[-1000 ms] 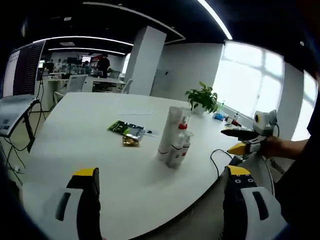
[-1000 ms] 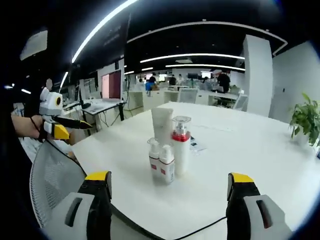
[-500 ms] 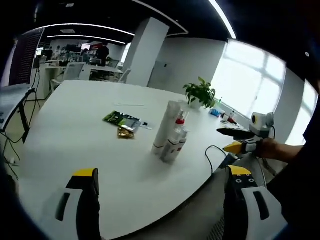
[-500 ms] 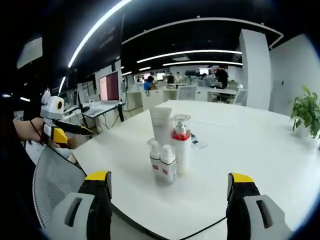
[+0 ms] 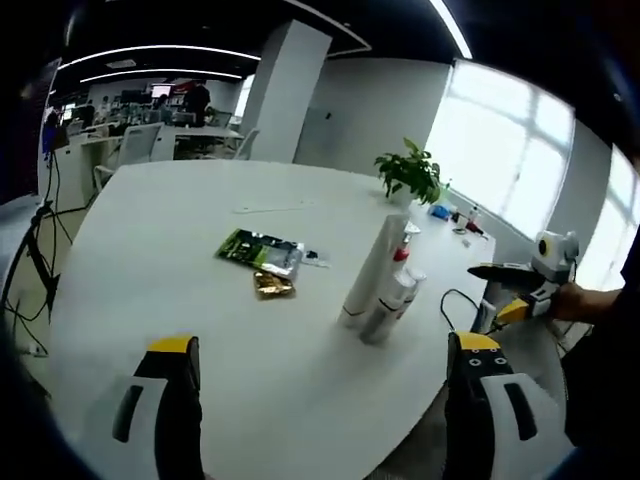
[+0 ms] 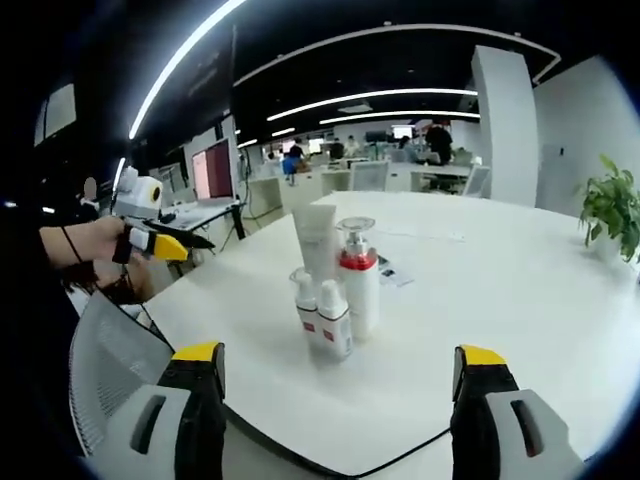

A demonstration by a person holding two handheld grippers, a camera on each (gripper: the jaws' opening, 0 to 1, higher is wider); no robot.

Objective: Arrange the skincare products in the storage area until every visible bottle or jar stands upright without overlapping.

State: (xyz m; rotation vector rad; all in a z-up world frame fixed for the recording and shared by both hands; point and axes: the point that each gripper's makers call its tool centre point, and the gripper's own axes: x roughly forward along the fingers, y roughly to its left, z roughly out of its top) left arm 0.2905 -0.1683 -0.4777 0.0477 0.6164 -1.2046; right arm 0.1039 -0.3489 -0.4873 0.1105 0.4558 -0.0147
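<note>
Several skincare products stand upright in a tight cluster on the white table: a tall white tube, a pump bottle with a red collar and two small white bottles. In the left gripper view the cluster stands mid-table. My left gripper is open, held back from the table's near edge. My right gripper is open too, short of the cluster. The right gripper shows at the right of the left gripper view, and the left gripper at the left of the right gripper view.
A green packet and a small gold packet lie on the table left of the cluster. A potted plant stands at the far edge. A mesh chair back sits below the table edge. A black cable runs near the edge.
Both cameras shifted; the left gripper view swung so the cluster sits further right and nearer. In the right gripper view the left gripper appears closer to the table.
</note>
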